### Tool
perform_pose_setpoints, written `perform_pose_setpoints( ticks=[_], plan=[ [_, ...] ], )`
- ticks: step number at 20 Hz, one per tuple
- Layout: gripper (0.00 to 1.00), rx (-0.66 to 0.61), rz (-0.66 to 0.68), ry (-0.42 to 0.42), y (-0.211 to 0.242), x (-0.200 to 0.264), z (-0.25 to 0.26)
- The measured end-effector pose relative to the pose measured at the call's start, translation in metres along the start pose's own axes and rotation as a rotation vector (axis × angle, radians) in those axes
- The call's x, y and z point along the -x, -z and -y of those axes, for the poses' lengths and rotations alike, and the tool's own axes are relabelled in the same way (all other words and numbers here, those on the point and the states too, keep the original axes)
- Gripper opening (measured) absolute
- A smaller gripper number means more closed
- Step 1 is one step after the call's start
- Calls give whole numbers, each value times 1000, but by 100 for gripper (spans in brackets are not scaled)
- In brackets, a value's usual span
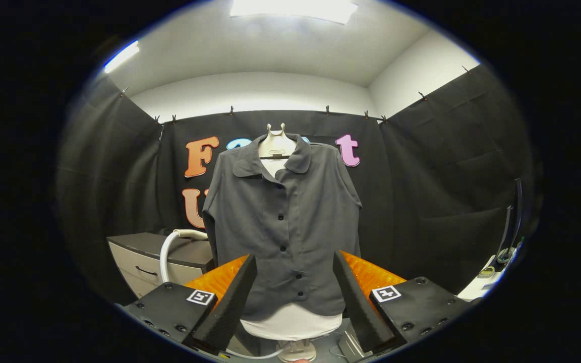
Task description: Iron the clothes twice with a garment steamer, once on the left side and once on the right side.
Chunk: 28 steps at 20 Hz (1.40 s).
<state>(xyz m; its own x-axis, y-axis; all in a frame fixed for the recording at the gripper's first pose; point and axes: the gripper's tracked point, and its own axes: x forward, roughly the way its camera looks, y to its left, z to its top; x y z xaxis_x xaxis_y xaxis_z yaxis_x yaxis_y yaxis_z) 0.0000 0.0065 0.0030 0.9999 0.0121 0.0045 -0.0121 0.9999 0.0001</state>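
Start of the task by my read: nothing ironed yet, steamer head not in hand. My hand-held gripper sits spread wide, fingers apart with nothing between them, aimed straight at the shirt.

Shirt hangs beyond the fingers, centred in the gap between them. Dark grey, matte woven fabric, soft collar, small dark buttons down the placket, long sleeves hanging limp. It's on a pale form, off-white, smooth, with a rounded lower part showing under the hem and a stand base low between the fingers.

White hose curves up ahead and to the left of the left finger, smooth, tubular, likely the steamer's line; it runs by a low cabinet with a dark top and pale drawer fronts. Steamer head itself I can't make out.

Next move, I judge: swing left and down to find the steamer handle, close on it firmly, then bring it up to one side of the shirt front. Hose drag could tug the grip.
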Motion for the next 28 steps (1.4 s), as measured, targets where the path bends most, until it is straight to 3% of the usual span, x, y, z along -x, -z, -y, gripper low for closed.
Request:
perform_pose_setpoints(
  ticks=[17,28],
  plan=[
    [98,-4,-3,-25,-1,-8,-22],
    [98,-6,-30,12,-4,-16,-63]
  ],
)
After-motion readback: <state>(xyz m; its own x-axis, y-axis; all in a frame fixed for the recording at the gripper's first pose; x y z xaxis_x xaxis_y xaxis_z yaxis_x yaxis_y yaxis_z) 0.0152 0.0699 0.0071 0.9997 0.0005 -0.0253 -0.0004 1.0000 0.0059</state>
